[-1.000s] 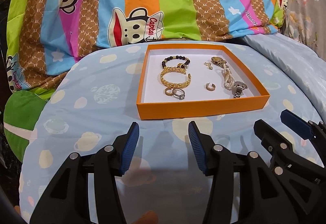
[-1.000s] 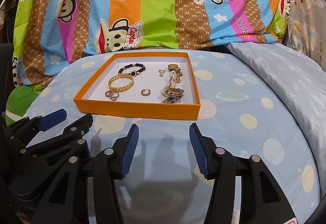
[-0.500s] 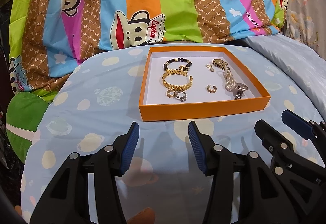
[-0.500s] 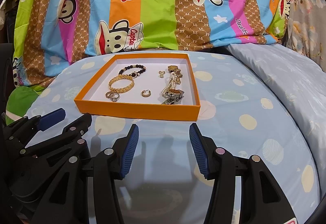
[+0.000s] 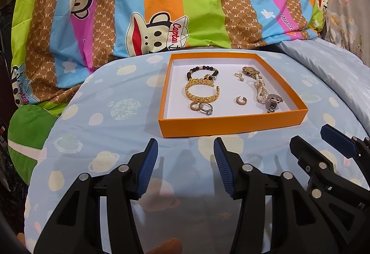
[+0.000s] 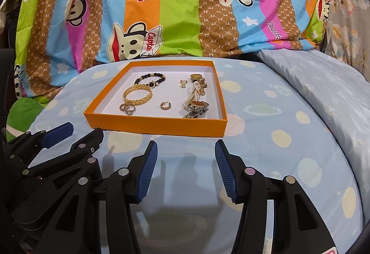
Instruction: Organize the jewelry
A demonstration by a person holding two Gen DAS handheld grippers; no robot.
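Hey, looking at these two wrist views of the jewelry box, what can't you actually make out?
- Small charm near the box's back: too small in both views to tell ring from earring.
- Pearl strand and the watches: tangled, so what is joined is unclear.
- Ring pair: touching or overlapping, too small to tell.
- Left gripper and right gripper: bodies cut off by the bottom edge; the hands are unseen.

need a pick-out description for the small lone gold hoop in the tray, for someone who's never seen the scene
Find the shallow orange tray on the pale blue bedsheet. On its white floor, the small gold hoop lies alone near the middle, between the gold cuff bangle and the pearl strand. Unlike the paired rings by the front wall, it touches nothing.
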